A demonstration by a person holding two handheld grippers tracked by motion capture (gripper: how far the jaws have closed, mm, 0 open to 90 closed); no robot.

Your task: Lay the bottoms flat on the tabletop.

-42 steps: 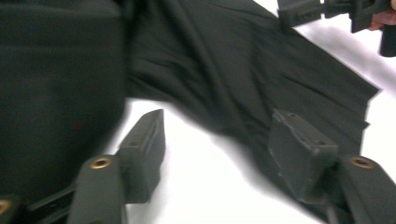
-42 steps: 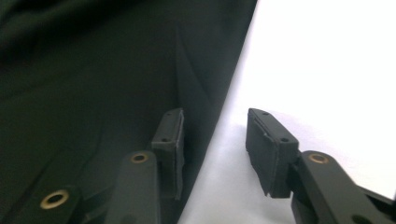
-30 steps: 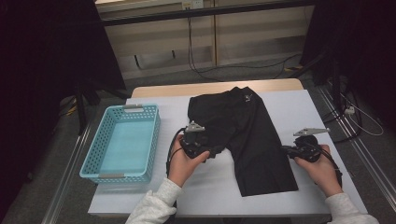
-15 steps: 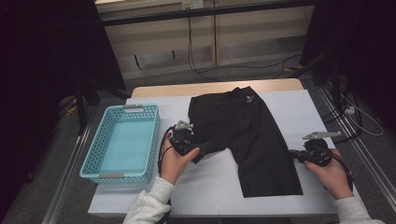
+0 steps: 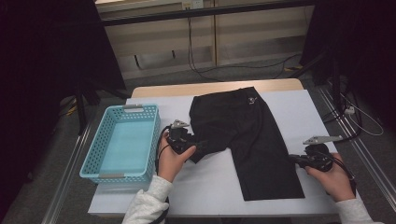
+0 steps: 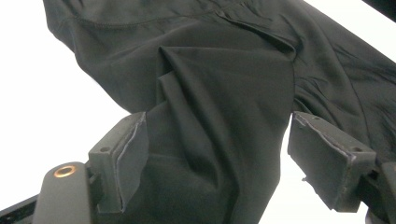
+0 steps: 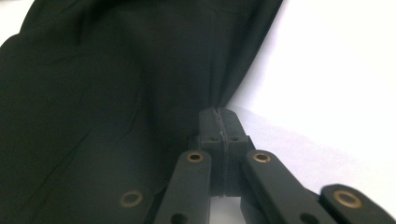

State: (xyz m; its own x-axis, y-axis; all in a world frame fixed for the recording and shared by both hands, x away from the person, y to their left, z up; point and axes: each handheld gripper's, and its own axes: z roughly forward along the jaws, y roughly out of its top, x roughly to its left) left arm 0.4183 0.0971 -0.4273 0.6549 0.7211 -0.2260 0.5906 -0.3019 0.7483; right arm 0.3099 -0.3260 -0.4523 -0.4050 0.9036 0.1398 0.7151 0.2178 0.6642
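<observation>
A black pair of shorts (image 5: pixel 247 135) lies spread on the white table (image 5: pixel 299 116). My left gripper (image 5: pixel 198 148) is at the left leg's hem. In the left gripper view its jaws (image 6: pixel 215 140) stand wide apart and have just been opening. Bunched black fabric (image 6: pixel 219 93) lies loose between them. My right gripper (image 5: pixel 293 160) is at the right leg's outer edge. In the right gripper view its jaws (image 7: pixel 219 114) are shut, pinching the edge of the dark cloth (image 7: pixel 93 93).
A light blue plastic basket (image 5: pixel 135 108) stands on the table's left side, close to my left hand. Bare white tabletop shows in front of the shorts and to their right. Cables run across the floor behind the table.
Both hands have drifted apart: the left gripper to the left, the right gripper to the right, drawing the right leg's edge outward. The left jaws stand a little wider.
</observation>
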